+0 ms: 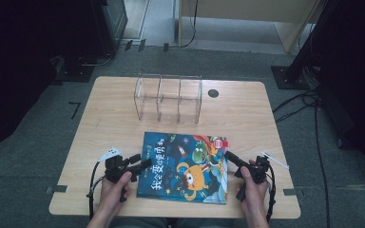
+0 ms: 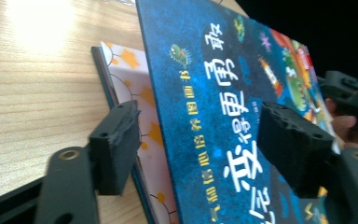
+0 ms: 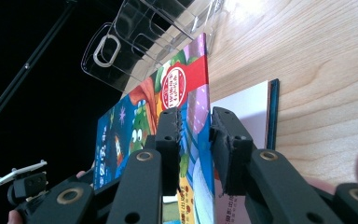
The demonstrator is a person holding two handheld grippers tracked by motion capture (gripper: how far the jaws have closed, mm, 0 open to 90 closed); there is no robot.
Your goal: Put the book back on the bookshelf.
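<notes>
A picture book [image 1: 185, 166] with a dark blue cartoon cover lies on the near middle of the wooden table [image 1: 109, 118]. My left gripper [image 1: 142, 164] is at the book's left edge. In the left gripper view it [image 2: 198, 109] stands open, with the raised cover [image 2: 214, 107] between its wide jaws and a star-patterned page [image 2: 140, 88] beneath. My right gripper [image 1: 229, 156] is at the book's right edge. In the right gripper view its jaws [image 3: 196, 114] sit close on either side of the cover's edge [image 3: 193, 79], with a white page [image 3: 242, 107] under it.
A clear plastic organizer [image 1: 168, 97] with three compartments stands behind the book, and its wall [image 3: 135, 42] is seen beyond the cover. A round black grommet [image 1: 213, 93] sits at the table's back right. Bare wood lies on both sides of the book.
</notes>
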